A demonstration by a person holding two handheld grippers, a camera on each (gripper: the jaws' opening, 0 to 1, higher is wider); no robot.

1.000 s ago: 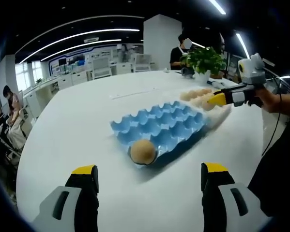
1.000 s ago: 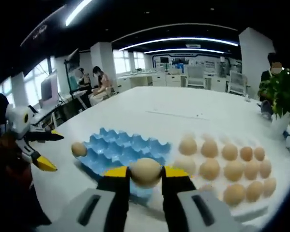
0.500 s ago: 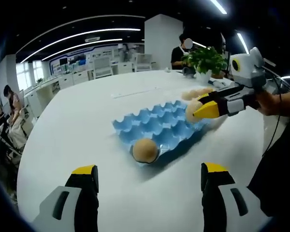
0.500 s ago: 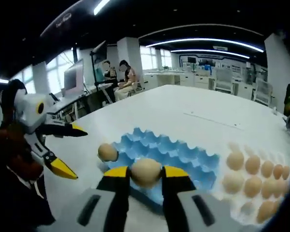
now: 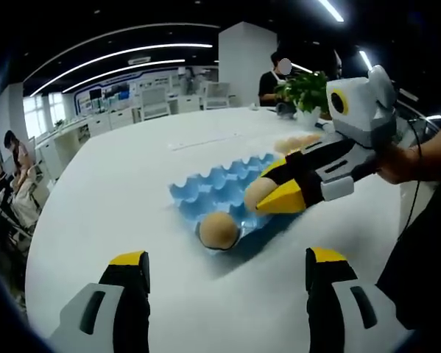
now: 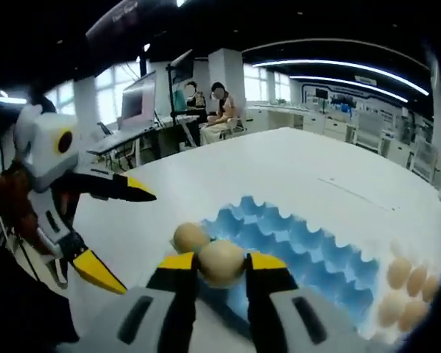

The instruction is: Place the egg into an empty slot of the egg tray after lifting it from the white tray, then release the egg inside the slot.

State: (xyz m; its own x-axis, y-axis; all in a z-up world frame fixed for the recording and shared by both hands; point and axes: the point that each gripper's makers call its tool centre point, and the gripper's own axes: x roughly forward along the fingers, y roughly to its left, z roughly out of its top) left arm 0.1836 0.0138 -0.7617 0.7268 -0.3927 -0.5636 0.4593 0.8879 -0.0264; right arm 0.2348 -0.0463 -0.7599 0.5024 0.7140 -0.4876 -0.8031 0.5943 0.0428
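White tabletop [image 6: 294, 165] lies beneath. A smooth tan egg [image 6: 221, 262] is gripped between the right gripper [image 6: 221, 266] jaws, held over the blue egg tray [image 6: 308, 246] near a seated egg [image 6: 190, 237]. The left gripper [image 5: 226, 266] is spread wide, holding nothing.
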